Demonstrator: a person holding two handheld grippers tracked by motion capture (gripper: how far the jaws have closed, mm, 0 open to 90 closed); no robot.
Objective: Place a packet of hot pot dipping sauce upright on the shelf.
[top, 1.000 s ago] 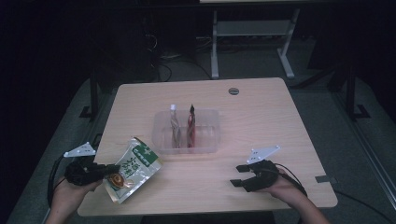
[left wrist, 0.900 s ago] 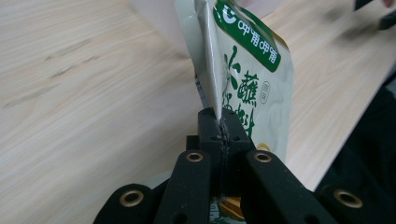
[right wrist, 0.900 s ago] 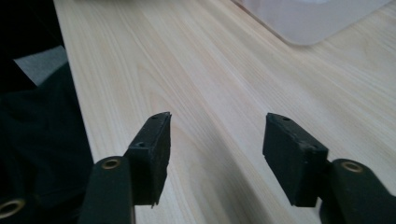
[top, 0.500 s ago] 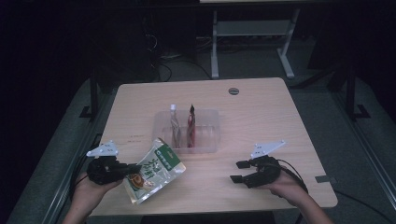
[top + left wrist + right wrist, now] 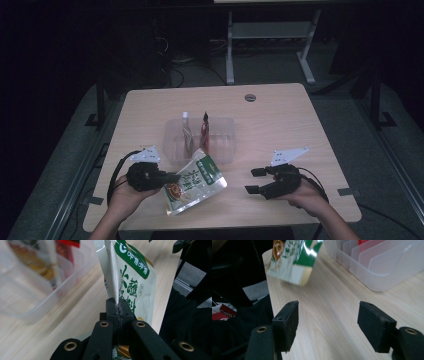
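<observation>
Two packets stand in the high view's bin.

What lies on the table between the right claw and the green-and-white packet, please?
Nothing: in the high view the stretch of table between the open right claw and the packet is bare wood. The right gripper view shows the same bare stretch.
</observation>
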